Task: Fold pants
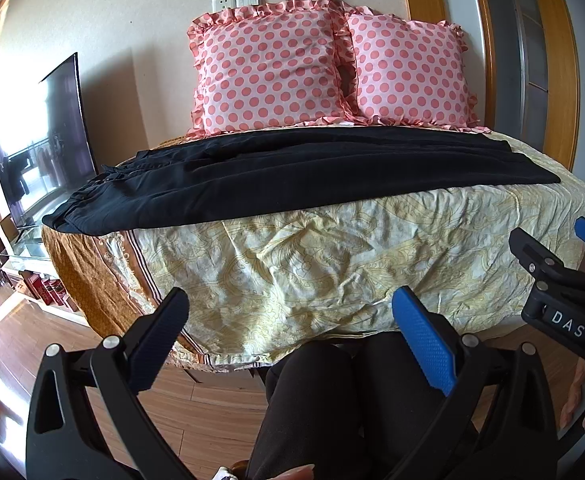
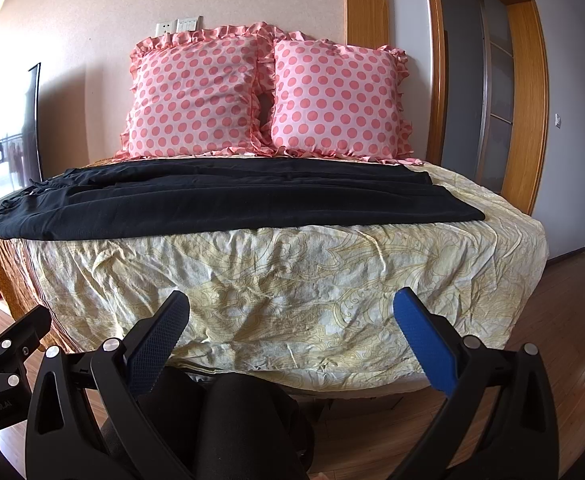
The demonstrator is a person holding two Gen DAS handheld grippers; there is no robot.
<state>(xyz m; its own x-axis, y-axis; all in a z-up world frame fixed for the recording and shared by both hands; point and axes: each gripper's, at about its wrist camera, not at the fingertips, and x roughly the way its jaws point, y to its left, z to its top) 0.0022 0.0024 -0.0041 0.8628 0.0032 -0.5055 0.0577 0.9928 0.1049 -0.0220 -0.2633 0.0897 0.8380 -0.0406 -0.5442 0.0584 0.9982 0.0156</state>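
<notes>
The black pants [image 1: 292, 176] lie lengthwise across the bed [image 1: 332, 264], legs together, waistband at its left edge; cross-folds remain. Left gripper [image 1: 292, 340] and right gripper [image 2: 292, 340] gape empty.

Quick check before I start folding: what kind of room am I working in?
Most likely a home bedroom: a bed with a patterned sheet, two polka-dot pillows against the wall, black pants laid across it, and a TV at the side.

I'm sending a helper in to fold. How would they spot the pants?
Look at the bed with the pale yellow patterned sheet. In front of two pink polka-dot pillows lie the pants, spread flat across it: the only plain black cloth there.
</notes>
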